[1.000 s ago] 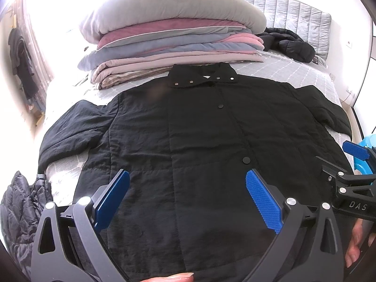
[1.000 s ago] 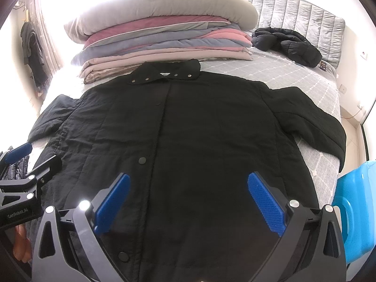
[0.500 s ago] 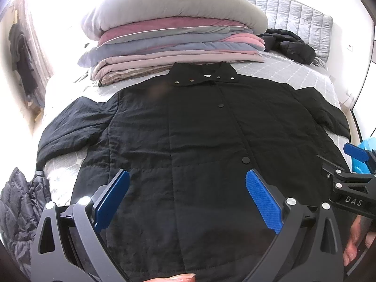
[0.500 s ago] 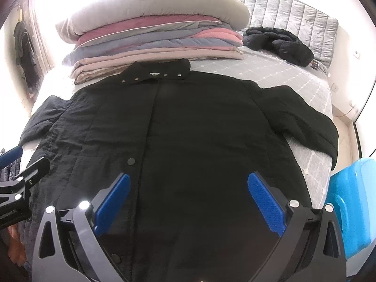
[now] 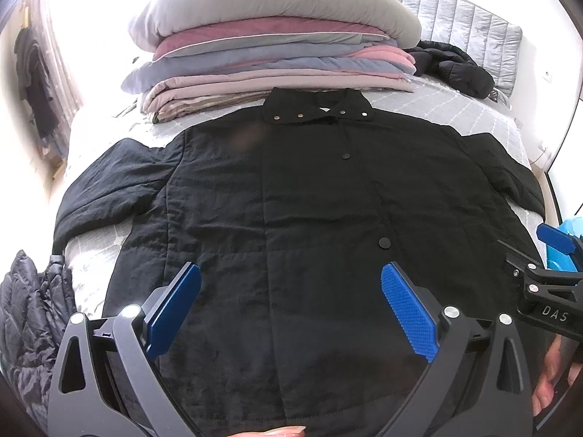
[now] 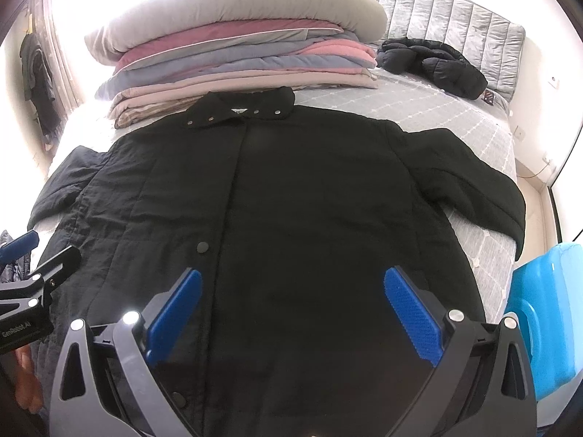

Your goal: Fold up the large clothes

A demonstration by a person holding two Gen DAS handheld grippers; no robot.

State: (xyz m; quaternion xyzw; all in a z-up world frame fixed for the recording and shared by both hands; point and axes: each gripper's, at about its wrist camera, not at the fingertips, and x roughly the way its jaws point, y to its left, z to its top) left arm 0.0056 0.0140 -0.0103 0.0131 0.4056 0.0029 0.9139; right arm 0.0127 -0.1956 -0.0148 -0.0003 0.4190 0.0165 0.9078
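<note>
- The left gripper [image 5: 291, 307] hovers over the lower part of the coat, its blue-padded fingers [image 5: 173, 307] spread wide apart with nothing between them.
- The right gripper [image 6: 293, 309] hangs likewise over the hem region, fingers [image 6: 411, 309] wide apart and empty.
- In the left wrist view the right gripper [image 5: 546, 276] shows at the right edge beside a hand [image 5: 548, 378]; in the right wrist view the left gripper [image 6: 29, 284] shows at the left edge.
- The black coat [image 5: 309, 196] lies flat and face up on the bed [image 6: 419, 113], buttoned, collar [image 5: 317, 109] at the far end, both sleeves spread outward.
- Both grippers sit above the coat's near end, apart from the fabric as far as can be told.
- Beyond the collar stands a stack of folded blankets [image 5: 269, 51], topped by a grey one.
- A dark puffer jacket [image 6: 433, 62] lies near the quilted grey headboard [image 6: 455, 14].
- Another dark quilted garment [image 5: 25, 324] hangs off the bed's left side.
- A blue plastic object [image 6: 546, 313] stands beside the bed on the right.
- Dark clothes [image 6: 36, 76] hang at the far left wall.
</note>
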